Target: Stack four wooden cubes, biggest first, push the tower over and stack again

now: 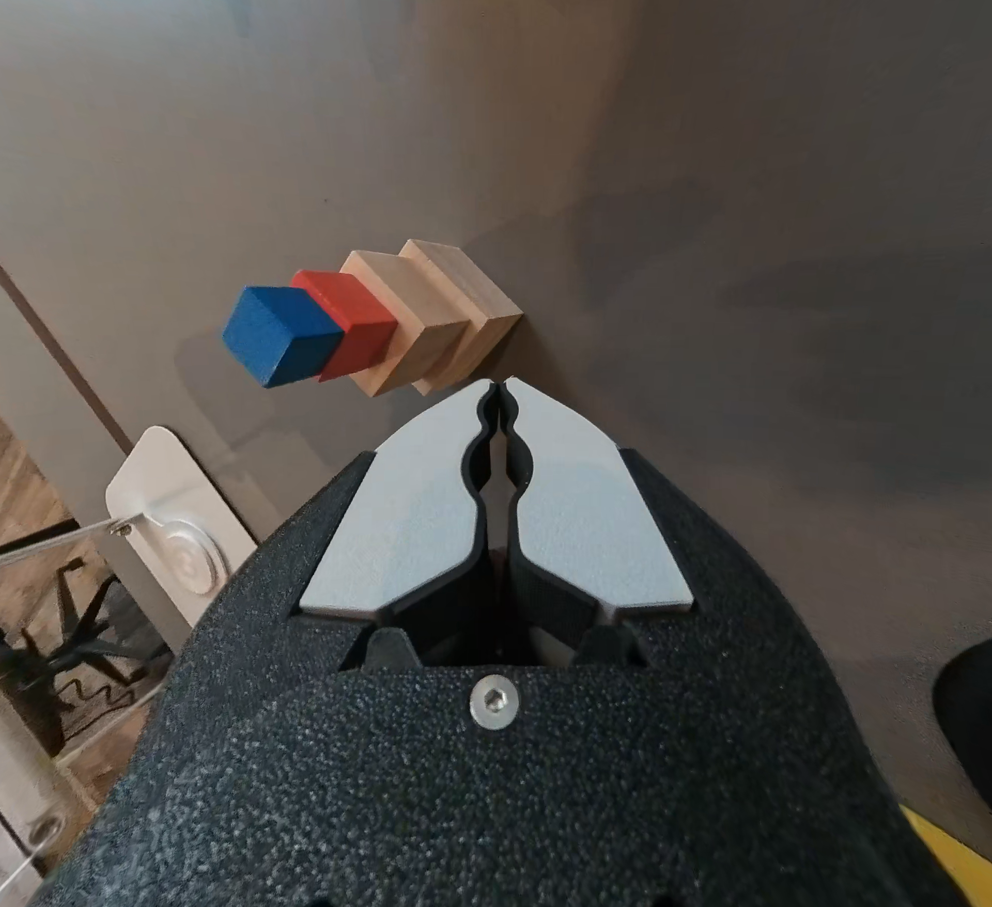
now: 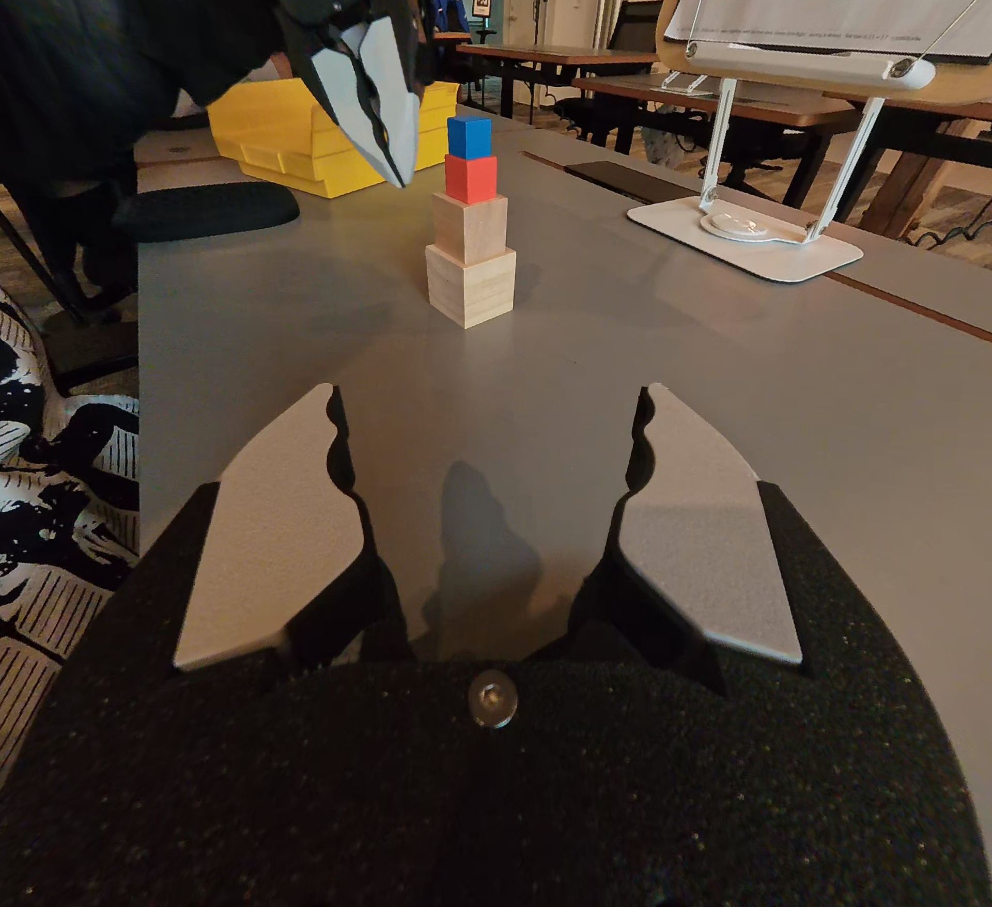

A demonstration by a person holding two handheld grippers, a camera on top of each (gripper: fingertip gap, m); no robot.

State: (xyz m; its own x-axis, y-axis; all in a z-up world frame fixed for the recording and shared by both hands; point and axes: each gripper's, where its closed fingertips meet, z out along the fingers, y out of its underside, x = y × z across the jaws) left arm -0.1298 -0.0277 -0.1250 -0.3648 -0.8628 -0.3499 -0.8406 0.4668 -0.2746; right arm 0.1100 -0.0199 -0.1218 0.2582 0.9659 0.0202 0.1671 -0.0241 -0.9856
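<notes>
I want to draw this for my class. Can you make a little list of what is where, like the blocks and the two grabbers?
tower: four cubes stacked upright on the grey table
bottom: biggest wooden cube
second: smaller wooden cube
third: red cube
top: blue cube
left gripper: shut, empty, tips beside the red cube, not touching
right gripper: open, empty, low, well back from the tower
behind: yellow bin, white stand

Grey table [image 2: 698, 398], largest wooden cube [image 2: 471, 286] at tower's base, white stand base [image 2: 751, 248], yellow bin [image 2: 300, 140]
</notes>
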